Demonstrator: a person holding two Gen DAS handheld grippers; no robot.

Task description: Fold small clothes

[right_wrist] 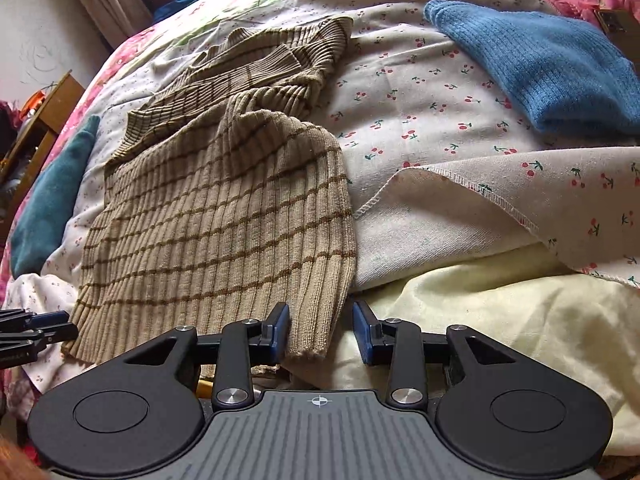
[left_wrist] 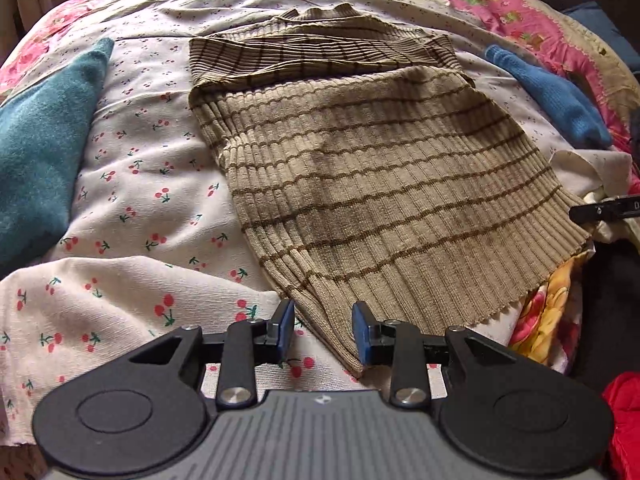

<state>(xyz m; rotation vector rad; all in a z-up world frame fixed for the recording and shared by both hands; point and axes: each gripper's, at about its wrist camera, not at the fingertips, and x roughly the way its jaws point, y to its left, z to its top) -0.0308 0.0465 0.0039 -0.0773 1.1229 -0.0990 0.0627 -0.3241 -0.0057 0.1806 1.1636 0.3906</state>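
A tan ribbed knit sweater with thin brown stripes (left_wrist: 372,168) lies flat on a white bedsheet printed with small red cherries (left_wrist: 152,168). Its long axis runs away from both cameras: the ribbed hem is at the near end, by the grippers, and the collar points toward the far side of the bed. The upper part looks folded over itself, with what may be a sleeve laid across the chest, though the bunched knit there makes that hard to confirm.

The left gripper (left_wrist: 323,330) sits at the hem's near left corner, its blue-padded fingers spread apart with the corner of the knit lying between them, not pinched. The right gripper (right_wrist: 321,330) is likewise released, jaws apart, at the hem's right corner; the fabric edge lies against its left pad while the right pad stands over pale yellow cloth (right_wrist: 500,344).

A teal fleece garment (left_wrist: 44,148) lies on the sheet to the sweater's left, well apart from it. A blue knit garment (right_wrist: 552,68) lies to the sweater's right, toward the far side. A pink floral quilt (left_wrist: 520,12) shows beyond the sheet.
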